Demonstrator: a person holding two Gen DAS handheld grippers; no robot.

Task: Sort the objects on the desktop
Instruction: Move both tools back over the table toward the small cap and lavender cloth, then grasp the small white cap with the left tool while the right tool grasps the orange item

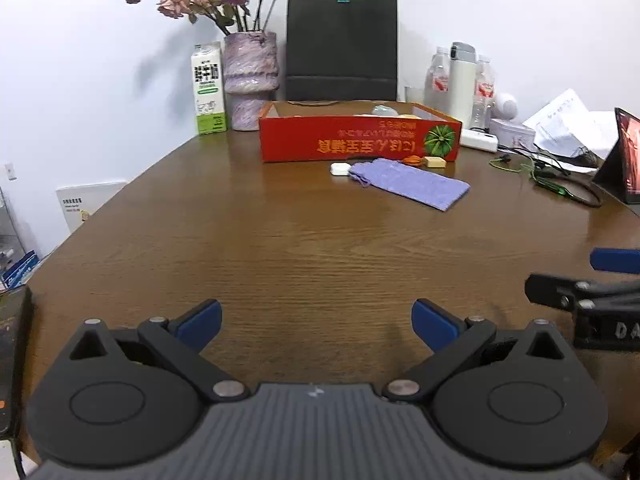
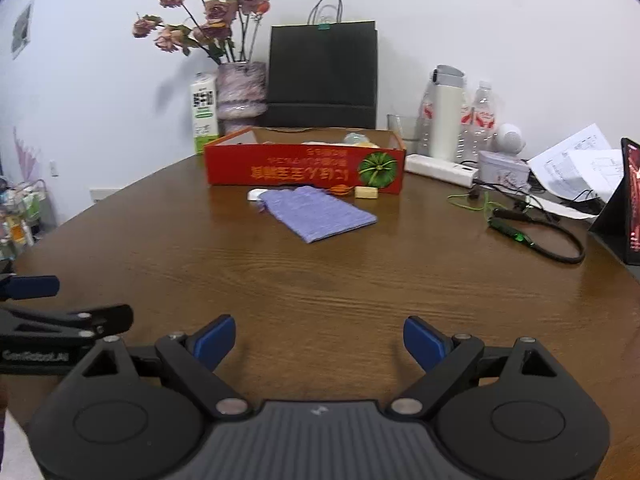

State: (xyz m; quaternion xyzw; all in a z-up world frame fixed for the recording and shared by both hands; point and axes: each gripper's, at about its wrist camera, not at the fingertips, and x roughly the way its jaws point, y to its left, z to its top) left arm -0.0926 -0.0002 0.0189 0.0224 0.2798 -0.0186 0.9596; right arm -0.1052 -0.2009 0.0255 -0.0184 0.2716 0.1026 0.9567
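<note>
Hovering low over the table (image 1: pixel 240 240) with left gripper (image 1: pixel 316 322) and right gripper (image 2: pixel 319 340) both spread wide, nothing between the fingers; judging this a pause between picks. Lying at twelve o'clock: purple pouch (image 2: pixel 318 214), white case (image 1: pixel 339 169), tan block (image 2: pixel 366 192), just before the red box (image 2: pixel 304 170). Needing next a forward reach, likely for the pouch

My left gripper (image 1: pixel 316 320) tilted downward, its jaws spread wide with nothing between them. My right gripper (image 2: pixel 319 338) hung just beside it at the same downward slant, jaws equally wide and empty, blue pads (image 2: pixel 214 342) facing inward.
</note>
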